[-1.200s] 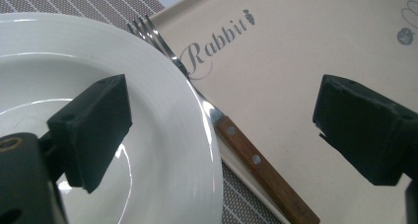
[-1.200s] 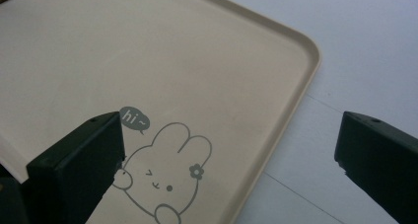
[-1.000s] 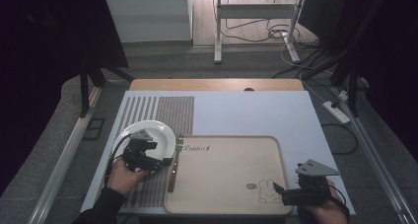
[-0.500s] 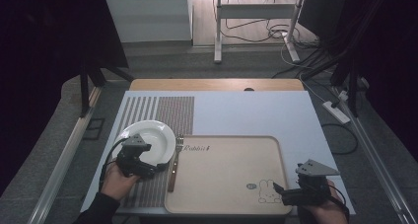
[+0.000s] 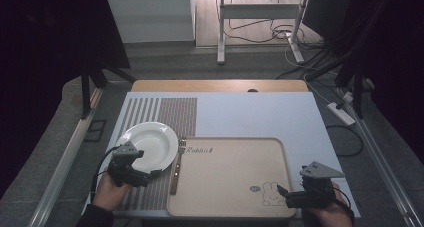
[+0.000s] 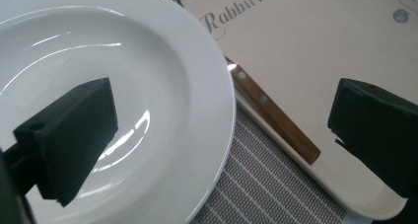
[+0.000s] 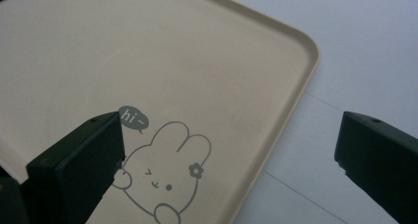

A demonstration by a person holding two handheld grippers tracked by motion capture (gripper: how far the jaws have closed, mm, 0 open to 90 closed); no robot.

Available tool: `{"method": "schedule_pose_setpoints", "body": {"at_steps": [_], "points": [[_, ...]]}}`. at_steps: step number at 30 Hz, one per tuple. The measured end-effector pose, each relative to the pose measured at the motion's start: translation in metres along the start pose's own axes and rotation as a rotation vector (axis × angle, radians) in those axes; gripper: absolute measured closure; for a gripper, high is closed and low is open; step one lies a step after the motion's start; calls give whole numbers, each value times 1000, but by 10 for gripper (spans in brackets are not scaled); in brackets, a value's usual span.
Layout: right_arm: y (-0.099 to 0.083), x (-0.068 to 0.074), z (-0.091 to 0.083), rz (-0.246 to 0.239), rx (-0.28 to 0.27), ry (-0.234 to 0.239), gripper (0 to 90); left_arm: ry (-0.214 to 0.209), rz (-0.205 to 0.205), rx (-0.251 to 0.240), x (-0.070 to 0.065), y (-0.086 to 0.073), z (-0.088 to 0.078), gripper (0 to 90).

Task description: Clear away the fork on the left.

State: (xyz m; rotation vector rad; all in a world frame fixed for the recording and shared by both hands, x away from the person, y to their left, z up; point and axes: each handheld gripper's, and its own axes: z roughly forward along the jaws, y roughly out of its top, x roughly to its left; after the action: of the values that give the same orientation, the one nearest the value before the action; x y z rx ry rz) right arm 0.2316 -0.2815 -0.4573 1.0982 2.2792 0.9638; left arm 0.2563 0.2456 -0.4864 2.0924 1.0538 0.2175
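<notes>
High view: we see the left gripper [image 5: 150, 173] spread at the near rim of the plate [image 5: 148, 144]; the fork [image 5: 177, 164] lies just right, long axis running away from us, beside the tray [image 5: 235, 182].
Left gripper view: our jaws straddle the plate rim, open room rightward.
Right gripper view: the right gripper [image 7: 231, 169] is spread over the tray's near right corner, holding nothing.

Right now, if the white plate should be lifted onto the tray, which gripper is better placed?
Left. The left gripper is open at the plate, one jaw over its bowl. The right gripper is at the tray's far corner, near the rabbit drawing.
</notes>
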Motion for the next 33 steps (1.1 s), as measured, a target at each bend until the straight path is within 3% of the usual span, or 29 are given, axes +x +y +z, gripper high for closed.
{"method": "schedule_pose_setpoints", "body": {"at_steps": [8,22,33], "points": [[0,-1,0,9,-1,-7,0,14,-46,-35,-1,-16,-15,0],[0,-1,1,21,14,-26,0,49,-54,-46,-6,-31,-28,0],[0,-3,1,38,17,-33,0,47,-77,-38,-6,-41,-34,0]]}}
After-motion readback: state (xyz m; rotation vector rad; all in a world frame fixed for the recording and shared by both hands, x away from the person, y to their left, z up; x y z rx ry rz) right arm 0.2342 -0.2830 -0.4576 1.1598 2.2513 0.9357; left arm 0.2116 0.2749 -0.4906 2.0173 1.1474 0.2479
